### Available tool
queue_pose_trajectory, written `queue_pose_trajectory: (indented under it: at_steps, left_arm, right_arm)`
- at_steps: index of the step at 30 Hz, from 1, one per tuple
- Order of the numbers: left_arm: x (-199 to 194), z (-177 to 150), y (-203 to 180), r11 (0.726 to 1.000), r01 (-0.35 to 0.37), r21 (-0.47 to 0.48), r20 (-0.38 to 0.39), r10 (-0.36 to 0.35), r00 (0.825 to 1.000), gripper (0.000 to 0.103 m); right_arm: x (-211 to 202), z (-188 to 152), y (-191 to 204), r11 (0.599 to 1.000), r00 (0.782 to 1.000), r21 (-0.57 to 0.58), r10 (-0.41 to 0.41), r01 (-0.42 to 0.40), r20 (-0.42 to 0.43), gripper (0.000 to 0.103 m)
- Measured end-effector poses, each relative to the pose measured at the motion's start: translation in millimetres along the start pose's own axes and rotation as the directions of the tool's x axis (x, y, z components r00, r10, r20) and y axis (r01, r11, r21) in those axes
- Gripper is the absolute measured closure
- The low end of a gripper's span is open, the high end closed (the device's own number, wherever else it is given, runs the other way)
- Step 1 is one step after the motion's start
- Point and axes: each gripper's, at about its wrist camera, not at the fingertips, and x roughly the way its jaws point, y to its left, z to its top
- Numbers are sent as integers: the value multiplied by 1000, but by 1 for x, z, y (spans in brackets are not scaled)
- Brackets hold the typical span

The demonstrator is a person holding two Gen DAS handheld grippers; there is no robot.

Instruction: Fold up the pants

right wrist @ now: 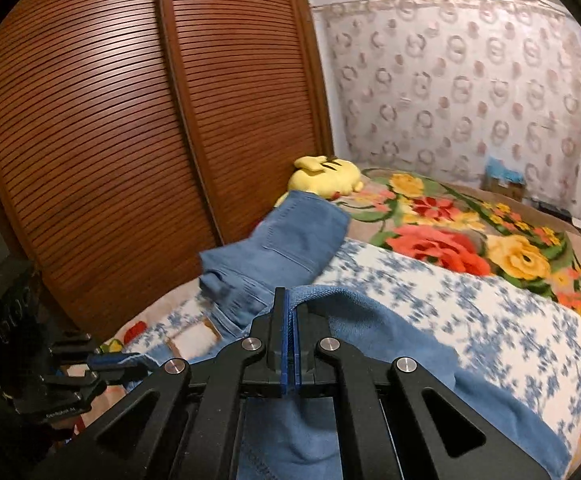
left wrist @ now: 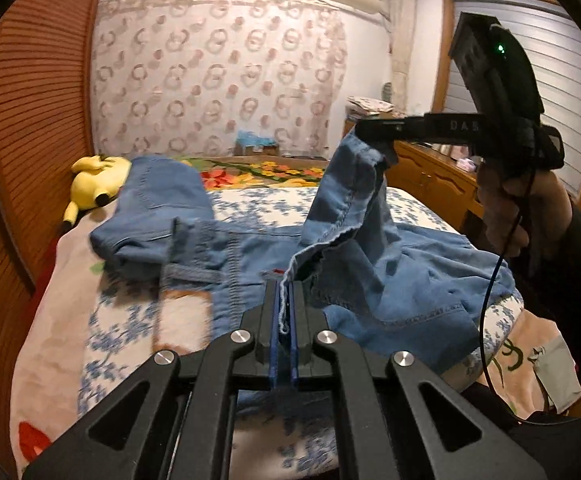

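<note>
Blue denim pants (left wrist: 390, 264) lie rumpled across the bed, one end stretching toward the far left. In the left wrist view my left gripper (left wrist: 284, 292) is shut on a frayed denim edge close to the lens. My right gripper (left wrist: 372, 134), held by a hand (left wrist: 506, 208), pinches another part of the pants and holds it raised as a peak. In the right wrist view my right gripper (right wrist: 290, 304) is shut on a fold of the pants (right wrist: 290, 240). At the lower left of that view my left gripper (right wrist: 104, 362) also clamps denim.
A yellow plush toy (left wrist: 94, 184) lies at the bed's far left by the louvred wooden doors (right wrist: 130, 140). A floral blanket (right wrist: 450, 240) covers the far half of the bed, with a blue-flowered sheet (right wrist: 470, 312) nearer. A wooden dresser (left wrist: 430, 176) stands on the right.
</note>
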Motion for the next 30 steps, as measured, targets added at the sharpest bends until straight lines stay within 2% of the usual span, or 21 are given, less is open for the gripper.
queue_pose_trajectory:
  at_steps: [6,20,30]
  left_arm:
    - [-2,-17,18,999,-29,-33,-15,29,999,98]
    - [18,-51,31,996,-66,-54,-117,60,991,98]
    - [18,-53,36,995,-68,-79,-130,57,990,97]
  right_arm:
    - [33,7,5,1000,1000,-19,-2,1,-30,102]
    - [147,6,17,1000,978,-28,-11,5,-209,102]
    - [159,2,27,999,971,-33,-27,19,-236,101]
